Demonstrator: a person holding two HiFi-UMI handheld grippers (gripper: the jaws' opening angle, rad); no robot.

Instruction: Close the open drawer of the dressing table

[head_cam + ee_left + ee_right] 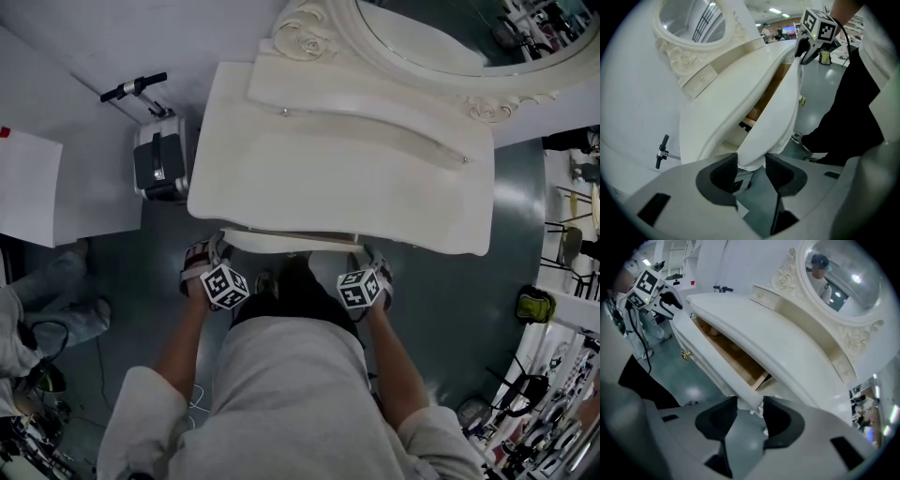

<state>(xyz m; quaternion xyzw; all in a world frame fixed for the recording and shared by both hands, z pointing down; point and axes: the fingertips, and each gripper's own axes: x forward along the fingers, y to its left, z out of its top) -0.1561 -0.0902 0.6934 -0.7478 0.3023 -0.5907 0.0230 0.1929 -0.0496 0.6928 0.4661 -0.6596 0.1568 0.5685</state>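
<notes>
The white dressing table (pixel 337 178) stands before me with its drawer front (pixel 291 242) pulled out a little under the top. My left gripper (pixel 211 255) is at the drawer's left end and my right gripper (pixel 375 262) at its right end. In the left gripper view the drawer front's end (pixel 780 117) sits between the open jaws of the left gripper (pixel 751 161). In the right gripper view the other end (pixel 712 366) lies between the open jaws of the right gripper (pixel 750 404), and the bare wood inside the drawer (pixel 731 352) shows.
An oval mirror (pixel 450 37) in a carved frame backs the table. A black and silver case (pixel 159 155) stands on the floor at the table's left. Another person's legs (pixel 66 291) are at far left. A green bag (pixel 534 305) and clutter line the right.
</notes>
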